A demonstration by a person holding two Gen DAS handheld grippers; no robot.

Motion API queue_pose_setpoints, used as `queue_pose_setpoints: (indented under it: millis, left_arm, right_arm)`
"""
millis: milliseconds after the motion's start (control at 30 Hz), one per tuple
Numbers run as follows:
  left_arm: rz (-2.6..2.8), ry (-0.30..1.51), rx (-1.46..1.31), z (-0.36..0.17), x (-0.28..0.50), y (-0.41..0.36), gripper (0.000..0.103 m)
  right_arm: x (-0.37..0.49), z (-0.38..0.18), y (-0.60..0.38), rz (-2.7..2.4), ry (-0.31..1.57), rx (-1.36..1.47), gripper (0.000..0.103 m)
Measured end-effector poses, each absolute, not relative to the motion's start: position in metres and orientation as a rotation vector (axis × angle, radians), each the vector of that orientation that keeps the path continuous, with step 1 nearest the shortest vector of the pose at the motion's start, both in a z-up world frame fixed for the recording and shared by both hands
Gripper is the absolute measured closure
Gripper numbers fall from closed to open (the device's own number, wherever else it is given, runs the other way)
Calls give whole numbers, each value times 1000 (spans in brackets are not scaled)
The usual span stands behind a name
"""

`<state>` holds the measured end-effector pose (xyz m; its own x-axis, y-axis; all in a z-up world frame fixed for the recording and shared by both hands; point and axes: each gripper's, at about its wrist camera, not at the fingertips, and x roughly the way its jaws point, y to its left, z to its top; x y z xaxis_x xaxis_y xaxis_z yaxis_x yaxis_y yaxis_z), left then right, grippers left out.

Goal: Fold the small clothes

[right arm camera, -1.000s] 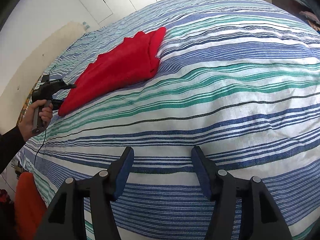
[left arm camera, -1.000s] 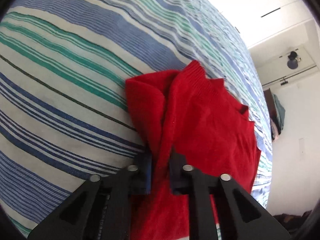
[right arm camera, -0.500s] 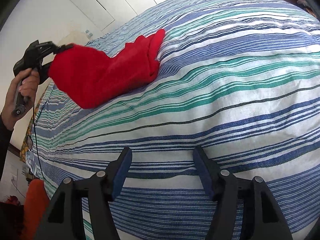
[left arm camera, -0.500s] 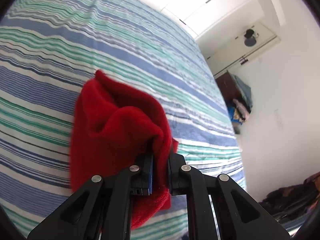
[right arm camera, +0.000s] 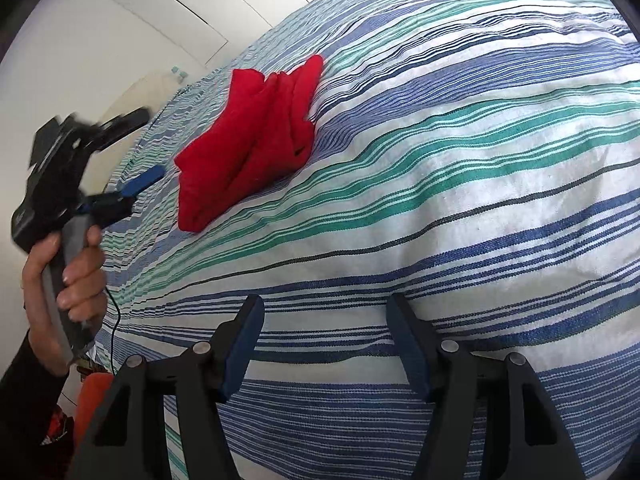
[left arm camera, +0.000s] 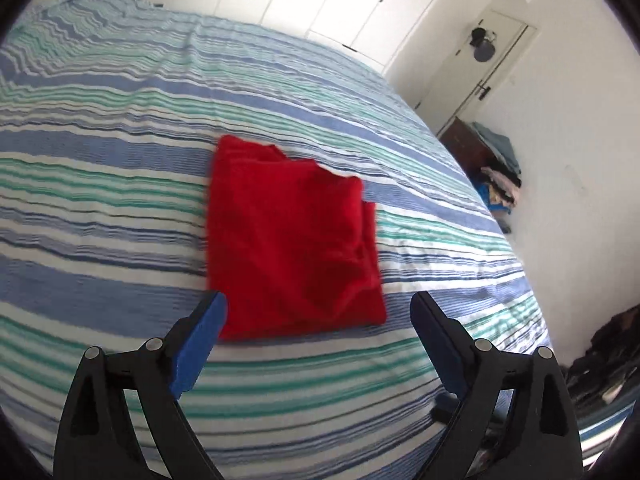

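- Red knit garment lies folded on the striped bedspread, a compact, roughly rectangular bundle, released and at rest.
- Nearest in the left wrist view: left gripper, jaws wide apart, nothing between them. The jaws have just been opening; half a second ago they were clamped on a fold of the red cloth held clear of the bed, and now the cloth is down and the pads stand clear of its near edge.
- Nearest in the right wrist view: right gripper, jaws partly apart and empty, hovering over bare bedspread well apart from the garment.
- Further out in the right wrist view: the person's hand holds the left gripper's handle at the left edge of the bed, raised off the surface, just beside the garment's near corner.
- Beyond that, the garment sits towards the far left part of the bed, nearer the left edge than the right. Several layers show ridges and the far end is ragged, not squared.
- Far background: white cupboard doors and a cluttered chest against the wall.
- Assessment: the fold has been laid down. Judged largely complete; stepped edges may warrant tidying.
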<state>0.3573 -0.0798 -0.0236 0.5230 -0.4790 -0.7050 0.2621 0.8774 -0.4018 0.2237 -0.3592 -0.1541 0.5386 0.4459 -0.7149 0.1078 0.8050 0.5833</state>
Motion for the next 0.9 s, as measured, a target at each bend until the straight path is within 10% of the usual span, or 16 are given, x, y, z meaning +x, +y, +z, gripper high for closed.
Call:
queue_pose_setpoints:
  millis: [400,433,500,733,900]
  left_arm:
    - [-253,954,-265,-17,249,7,9]
    - [-243,946,-262,-15,247,10,9]
    - [-231,937,-278,-13,246,12,9]
    - [-270,996,-291,-45,264,-3,10]
    - [-278,1006,-282,-52,263,-10,10]
  right_arm:
    - [371,-88,-268,276,985,639,35]
    - [386,-96,-264,286,1018,638,39]
    - [402,-106,-265,261,1063,588,98]
    - [379,-131,-317,192,1111,591,95]
    - [380,-122,-329,219,1107,576,61]
